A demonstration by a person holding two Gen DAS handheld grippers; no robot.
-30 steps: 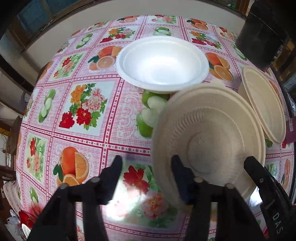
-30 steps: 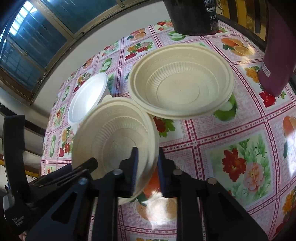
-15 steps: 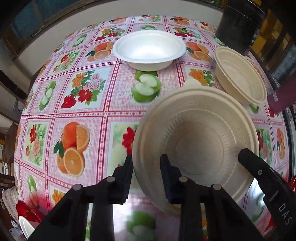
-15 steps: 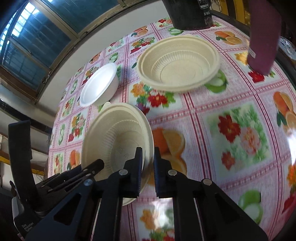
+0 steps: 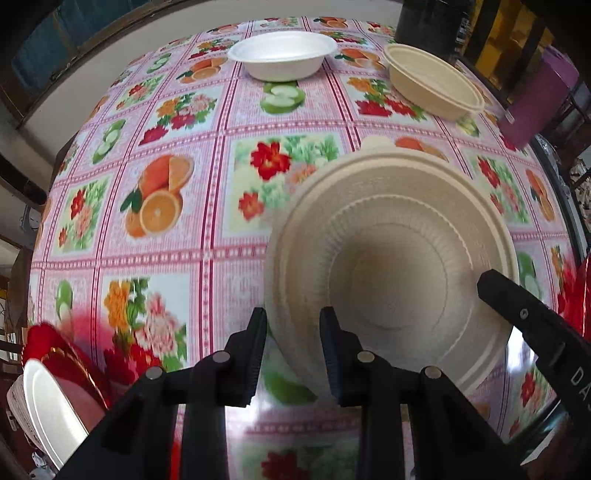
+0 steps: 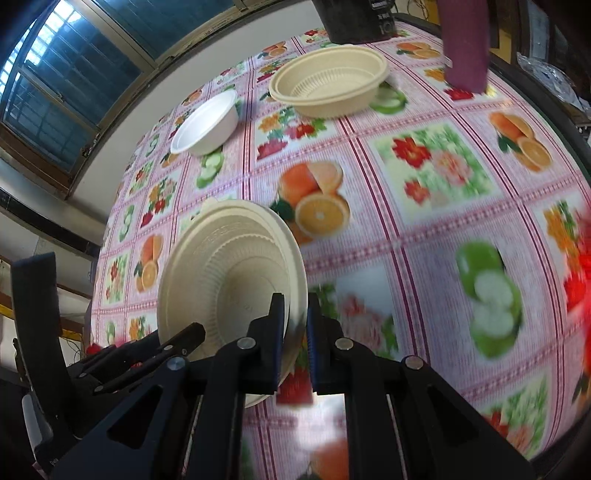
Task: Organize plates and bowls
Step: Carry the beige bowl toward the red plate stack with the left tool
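Note:
A cream ribbed bowl is held tilted above the floral tablecloth by both grippers. My left gripper is shut on its left rim. My right gripper is shut on its right rim; the bowl also shows in the right wrist view. A second cream bowl stands upright at the far right of the table, also in the right wrist view. A white bowl stands at the far middle, also in the right wrist view.
A purple cup and a dark container stand at the far right edge. A red plate with a white plate on it lies at the near left corner. The tablecloth covers the table.
Both grippers have pulled back toward the near edge with the cream bowl. The left gripper, open a second ago, has shut on the bowl's rim. The far bowls look smaller.

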